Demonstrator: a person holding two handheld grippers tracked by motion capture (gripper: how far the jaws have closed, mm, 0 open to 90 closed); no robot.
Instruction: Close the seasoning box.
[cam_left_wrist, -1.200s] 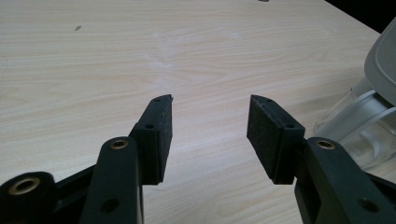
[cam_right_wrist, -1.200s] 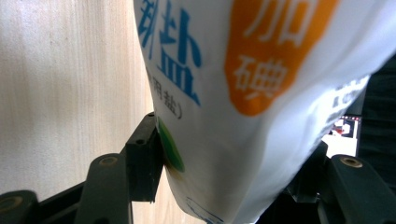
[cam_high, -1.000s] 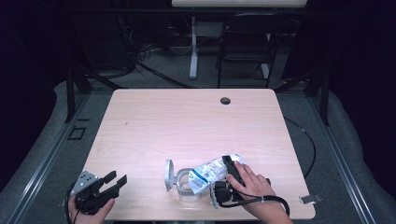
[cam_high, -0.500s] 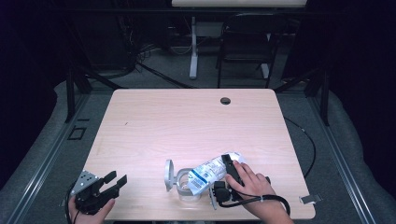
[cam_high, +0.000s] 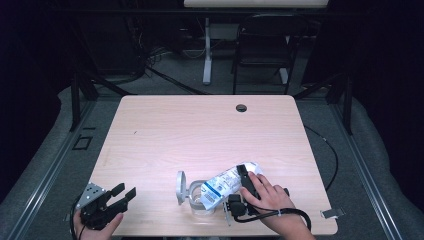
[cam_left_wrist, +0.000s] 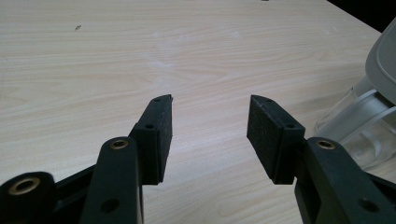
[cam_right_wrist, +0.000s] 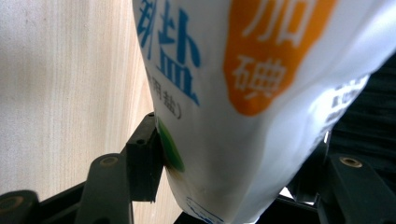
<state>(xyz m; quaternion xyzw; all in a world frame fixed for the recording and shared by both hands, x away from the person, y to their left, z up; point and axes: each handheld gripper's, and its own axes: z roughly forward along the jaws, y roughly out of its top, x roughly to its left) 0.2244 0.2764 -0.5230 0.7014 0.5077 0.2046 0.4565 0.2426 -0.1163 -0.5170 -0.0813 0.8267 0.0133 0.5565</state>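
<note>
Right tongs (cam_high: 240, 192), near the front edge of the tabletop (cam_high: 200, 130) and right of its middle, are clamped on a white salt bag (cam_high: 227, 182) printed with blue and orange characters. In the right gripper view the bag (cam_right_wrist: 243, 93) fills the gap between the two black jaws, which stand wide and press its sides; the left pad (cam_right_wrist: 147, 154) lies against a green mark on the bag. In the high view the bag lies tilted, its lower end over the mouth of a clear jar (cam_high: 202, 200), its upper end toward the right edge. The person's right hand (cam_high: 267, 200) covers the body of the tongs. The jar stands just left of the tongs, with a grey hinged lid (cam_high: 180, 187) swung open on its left side.

Left tongs (cam_high: 122, 195) rest at the front left corner of the tabletop, held by the left hand (cam_high: 97, 225); the jaws are spread apart with nothing between them, well apart from the jar. In the left gripper view the pads (cam_left_wrist: 161, 135) face bare wood, and the jar (cam_left_wrist: 369, 126) appears at the right margin.

A round cable hole (cam_high: 241, 107) lies near the far edge.
</note>
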